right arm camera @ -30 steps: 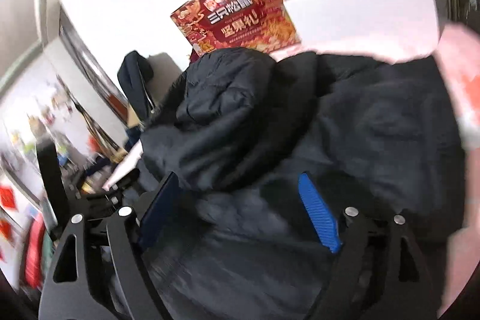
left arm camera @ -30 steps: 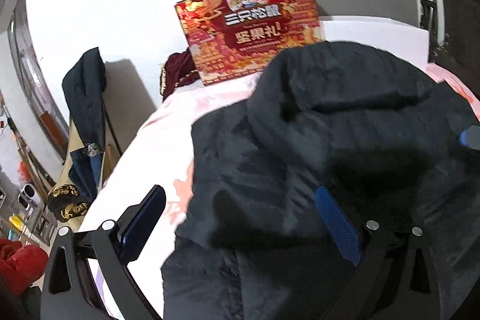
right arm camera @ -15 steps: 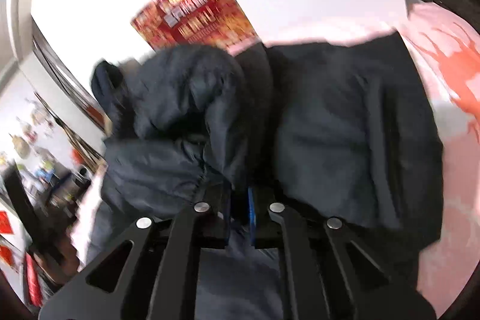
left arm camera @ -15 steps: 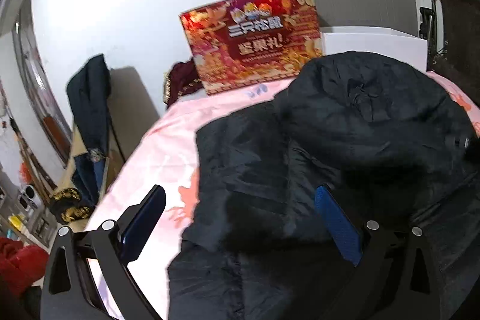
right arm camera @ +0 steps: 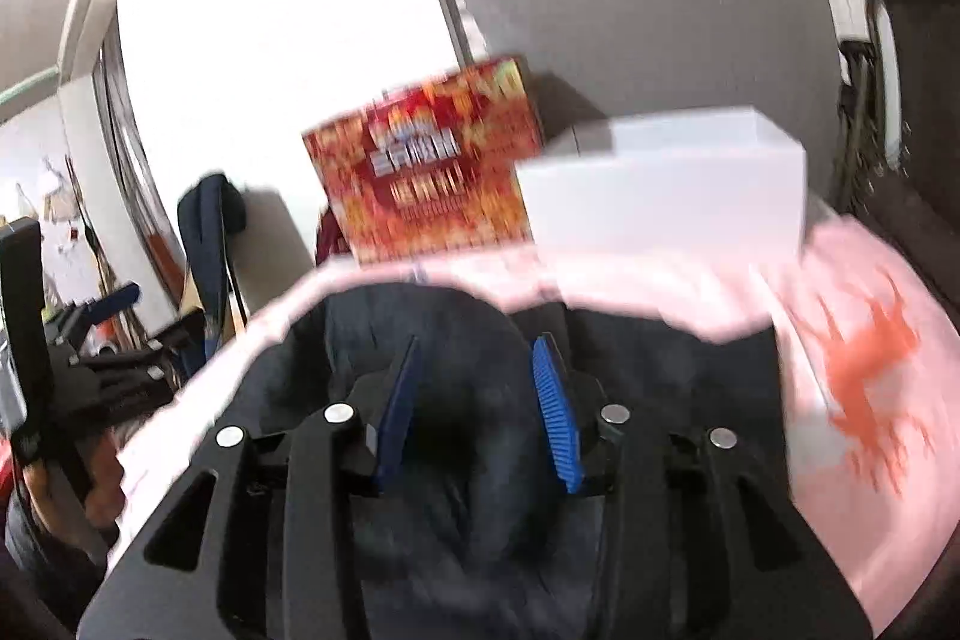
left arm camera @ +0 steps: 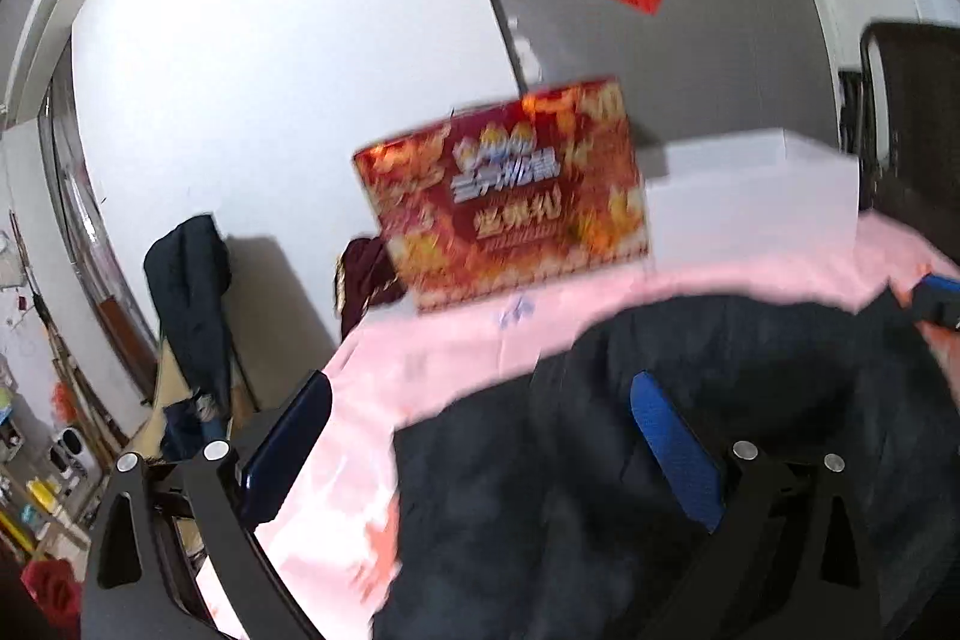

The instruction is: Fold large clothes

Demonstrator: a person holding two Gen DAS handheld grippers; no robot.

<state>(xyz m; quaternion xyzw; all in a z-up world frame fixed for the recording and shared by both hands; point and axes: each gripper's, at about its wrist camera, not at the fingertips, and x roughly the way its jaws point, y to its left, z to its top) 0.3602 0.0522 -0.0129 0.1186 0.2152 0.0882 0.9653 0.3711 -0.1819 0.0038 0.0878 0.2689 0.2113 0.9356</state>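
In the left wrist view, the left tool (left arm camera: 474, 436) is hanging with its jaws spread wide and gripping nothing, its left finger over the pink sheet (left arm camera: 456, 358) and its right finger over the black jacket (left arm camera: 690, 460). The jacket is lying on the near right part of the bed, bunched and not yet squared, so the folding appears to be somewhere in the middle, with flattening and further folds probably left. At the far side a red gift box (left arm camera: 510, 196) is leaning against the wall beside a white box (left arm camera: 750, 196), and a dark garment (left arm camera: 192, 292) is draping over a chair at the far left. At the right edge the blue tip of the other tool is showing just above the jacket. In the right wrist view, the right tool (right arm camera: 477, 406) is sitting with its jaws at a moderate gap, a rounded hump of the jacket (right arm camera: 420, 328) lying between them; motion blur makes it hard to say whether cloth is being pinched, though it looks released. Only this view is showing the orange pattern (right arm camera: 870, 370) on the sheet at the right, and the left tool at the far left edge.
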